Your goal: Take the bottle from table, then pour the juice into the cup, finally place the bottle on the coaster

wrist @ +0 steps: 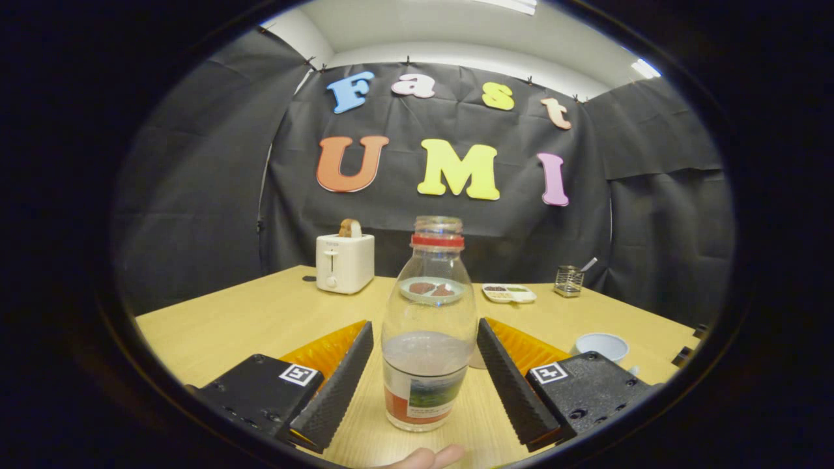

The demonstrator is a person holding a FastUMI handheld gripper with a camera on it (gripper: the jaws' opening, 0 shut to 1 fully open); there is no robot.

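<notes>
Two wide-spread jaws of the gripper (pixel 427 355) flanking the upright bottle (pixel 428 326), neither touching.

Ceiling lights (pixel 645 68) are shining from above, the far right one glaring white. The table (pixel 221 326) is looking evenly lit, with only soft shadows under the toaster (pixel 344 263). The fisheye lens is bending the table's edges and the far wall. The bottle (pixel 428 326), standing between the gripper (pixel 423 381) fingers without touching them, is catching faint reflections; the small far dishes are perhaps slightly soft.
</notes>
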